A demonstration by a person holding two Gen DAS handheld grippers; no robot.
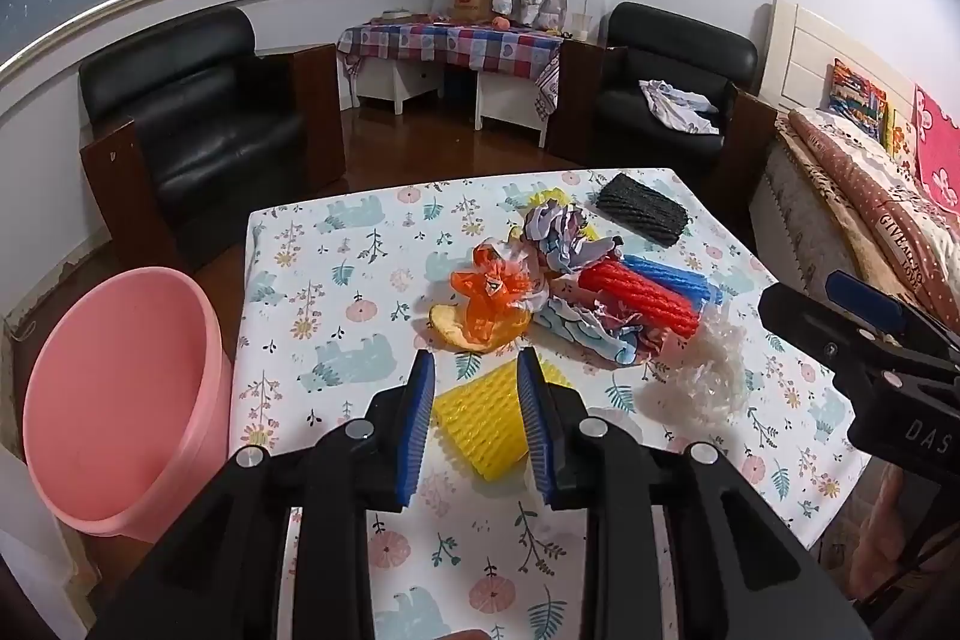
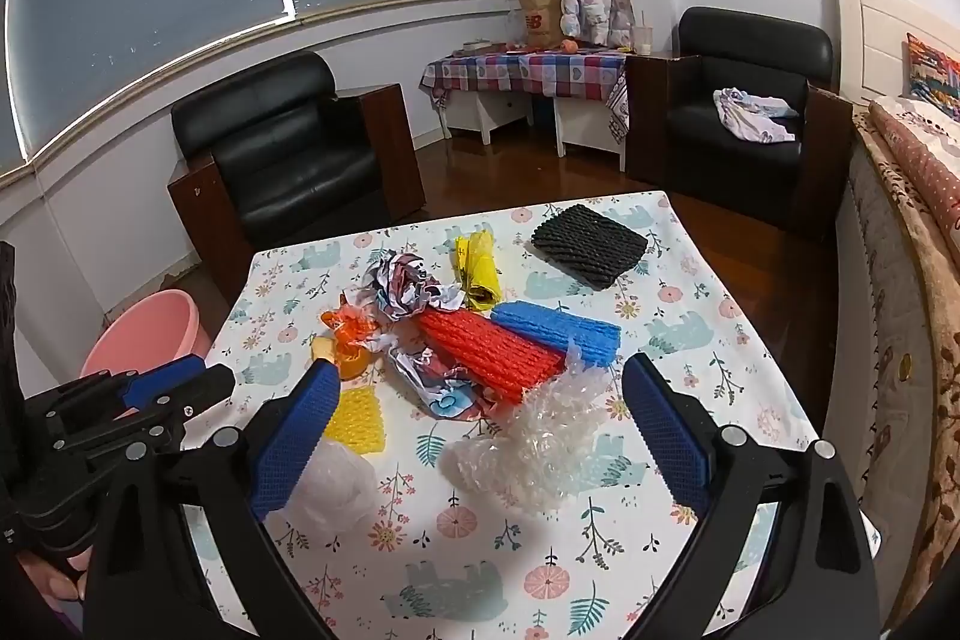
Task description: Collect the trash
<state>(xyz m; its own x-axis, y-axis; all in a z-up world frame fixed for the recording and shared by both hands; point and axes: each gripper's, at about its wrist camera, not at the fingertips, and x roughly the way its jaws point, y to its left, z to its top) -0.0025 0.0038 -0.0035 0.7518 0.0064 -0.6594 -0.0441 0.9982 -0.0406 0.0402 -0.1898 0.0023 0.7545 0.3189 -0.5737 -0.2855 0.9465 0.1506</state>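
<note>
Left gripper [image 1: 477, 388] narrowed around yellow foam net [image 1: 480, 418], contact unclear; might slip. Right gripper [image 2: 480, 400] wide above bubble wrap [image 2: 540, 442], lower centre.

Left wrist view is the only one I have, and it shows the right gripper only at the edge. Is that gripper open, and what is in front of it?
Observer: The right gripper is wide open, and the bubble wrap lies on the table between its fingers.
Operator: Is anything hidden from me near the yellow foam net?
Observer: Yes, a clear plastic bag lies right beside it, on the near side.
Operator: What is the yellow thing behind the crumpled paper?
Observer: It is a rolled yellow plastic bag, lying against the paper's right side.
</note>
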